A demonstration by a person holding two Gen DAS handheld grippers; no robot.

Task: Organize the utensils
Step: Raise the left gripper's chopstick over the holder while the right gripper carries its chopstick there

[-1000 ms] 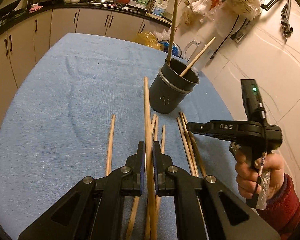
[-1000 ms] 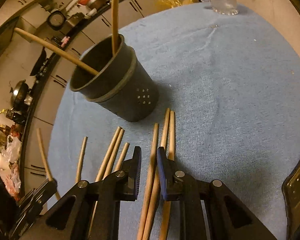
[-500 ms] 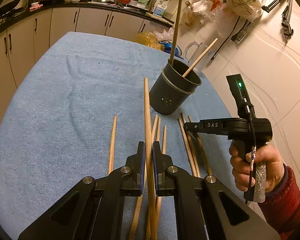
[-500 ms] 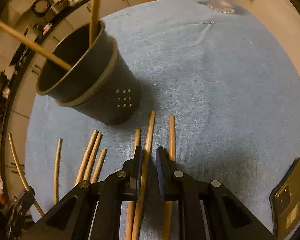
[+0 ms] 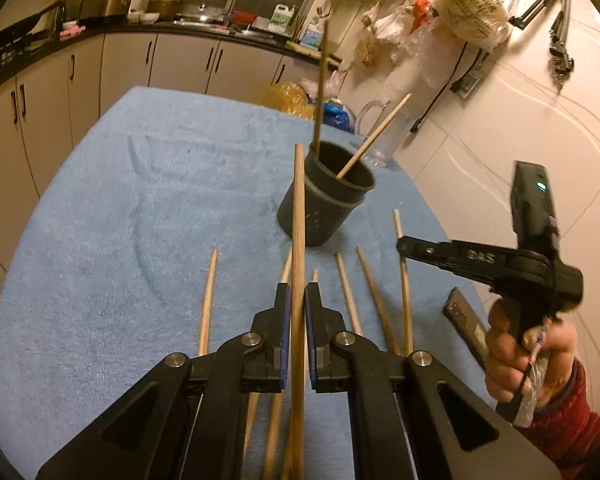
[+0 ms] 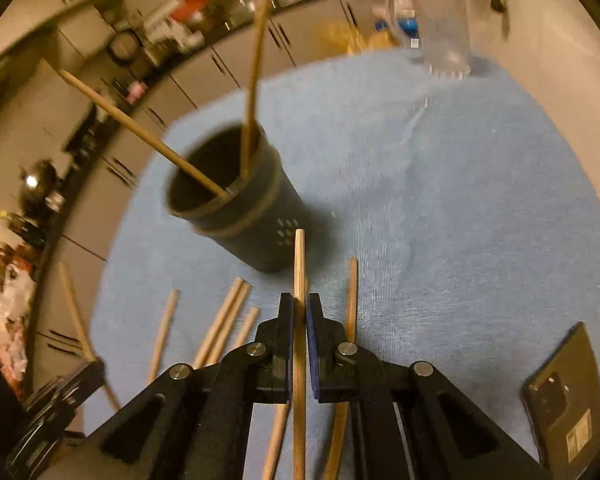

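Note:
My left gripper [image 5: 297, 300] is shut on a wooden chopstick [image 5: 299, 216] that points up toward the dark grey utensil holder [image 5: 325, 204]. Two chopsticks [image 5: 372, 136] lean in the holder. In the right wrist view my right gripper [image 6: 297, 302] has its jaws closing on another chopstick [image 6: 299, 264], lifted off the cloth just short of the holder [image 6: 236, 200]. In the left wrist view the right gripper [image 5: 404, 246] hovers at the right, held by a hand in a red sleeve. Several loose chopsticks [image 5: 346, 292] [image 6: 220, 320] lie on the blue towel.
The blue towel [image 5: 100, 220] covers the table. A dark phone [image 6: 560, 404] [image 5: 466, 324] lies at the towel's right edge. A clear glass jug [image 6: 440, 20] stands behind the holder. Kitchen cabinets [image 5: 80, 72] line the far side, with bags hung on the wall.
The right gripper closed on a chopstick and rose with it, so the holder looks farther off. The left gripper lifted a little with its chopstick.

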